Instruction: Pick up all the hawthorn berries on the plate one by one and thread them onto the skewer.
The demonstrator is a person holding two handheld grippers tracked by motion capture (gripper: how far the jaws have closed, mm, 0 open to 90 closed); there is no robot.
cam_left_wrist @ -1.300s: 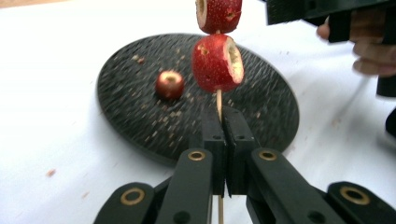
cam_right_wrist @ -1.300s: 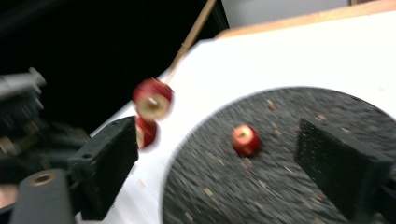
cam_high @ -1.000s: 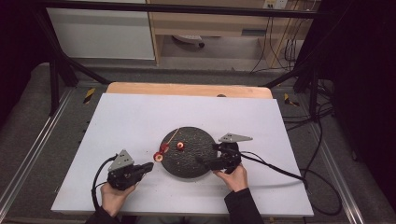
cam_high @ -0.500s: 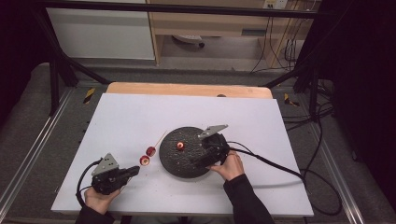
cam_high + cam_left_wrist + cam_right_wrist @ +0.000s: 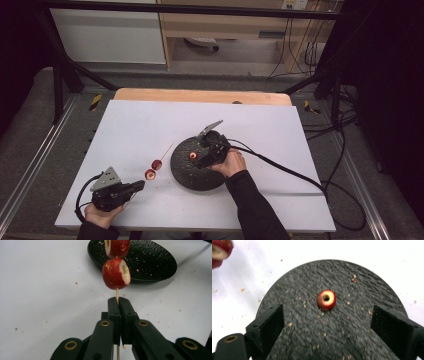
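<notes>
Skewer (image 5: 117,293) clamped in your left gripper (image 5: 121,305), two hawthorn pieces (image 5: 115,273) threaded, held off counter (image 5: 280,130). Right gripper (image 5: 327,322) fingers apart over third piece (image 5: 326,299) on black plate (image 5: 362,322). Next, likely: close on it, carry to skewer tip.

- Skewer (image 5: 161,155): thin wooden stick carrying two red cored fruits (image 5: 115,273), left of the plate.
- Loose fruit (image 5: 326,299): red, cored, hole up, on the black plate (image 5: 186,175).

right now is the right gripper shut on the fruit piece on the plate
No, the right gripper has its jaws wide apart, with the cored red fruit piece lying free on the black plate.
</notes>
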